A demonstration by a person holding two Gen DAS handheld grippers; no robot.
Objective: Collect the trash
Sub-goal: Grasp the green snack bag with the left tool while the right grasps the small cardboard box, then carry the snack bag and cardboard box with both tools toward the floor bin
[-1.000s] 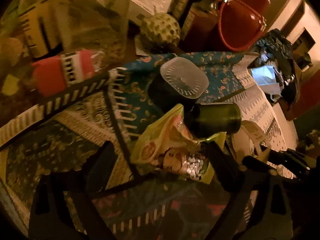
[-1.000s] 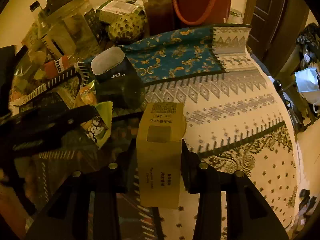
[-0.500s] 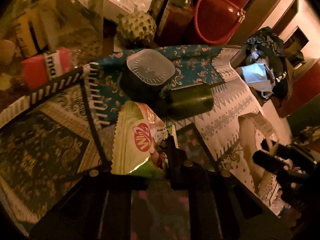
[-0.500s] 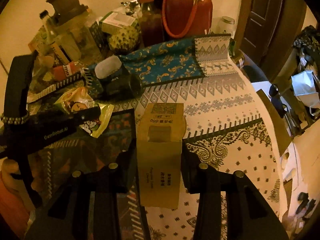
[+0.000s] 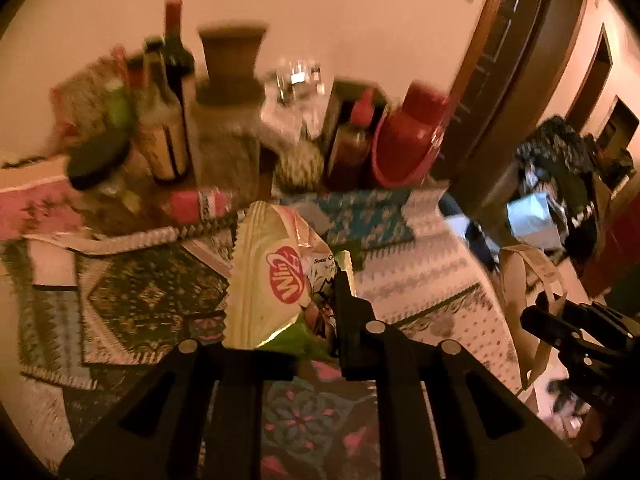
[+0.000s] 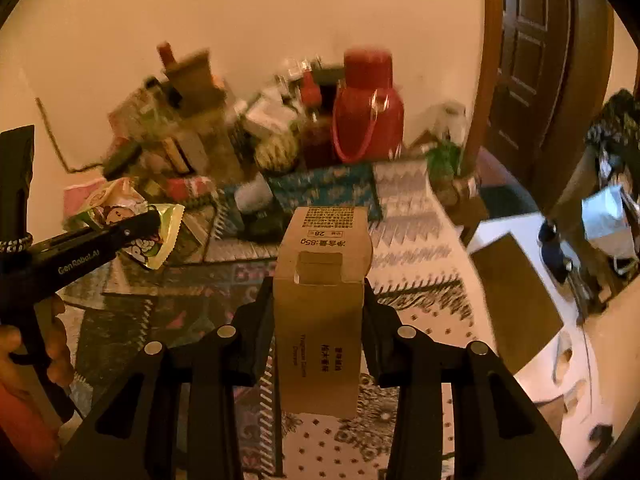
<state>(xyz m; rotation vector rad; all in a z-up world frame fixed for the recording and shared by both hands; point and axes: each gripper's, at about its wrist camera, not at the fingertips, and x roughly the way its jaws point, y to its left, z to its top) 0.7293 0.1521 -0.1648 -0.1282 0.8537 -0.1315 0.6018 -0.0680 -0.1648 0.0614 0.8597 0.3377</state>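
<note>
1. Change noted: the left gripper was spread wide over the snack wrapper a second ago and has just clamped down on it. The wrapper is now grasped between its jaws and carried clear of the counter.
2. From the right wrist view the same wrapper sits at 9 o'clock, pinched at the tip of the left gripper, with the person's hand on the handle at the lower left.
3. The right gripper is clenched on the cardboard box, as it was a second ago. The box stands upright between the jaws, flap end up.
4. Both views have risen: the wall and the door at 1 o'clock now fill the upper frame, where the counter did before.
5. Judgement: two pieces of trash are in hand and lifted. What remains is likely carrying them to a bin or bag.
6. Not established: no bin is identifiable. A pale bag hangs at 3 o'clock in the left view; whether it is for trash cannot be told.
7. The bottles and the red flask at 12 o'clock are blurred. The wrapper hides the dark cup seen earlier on the cloth.
</note>
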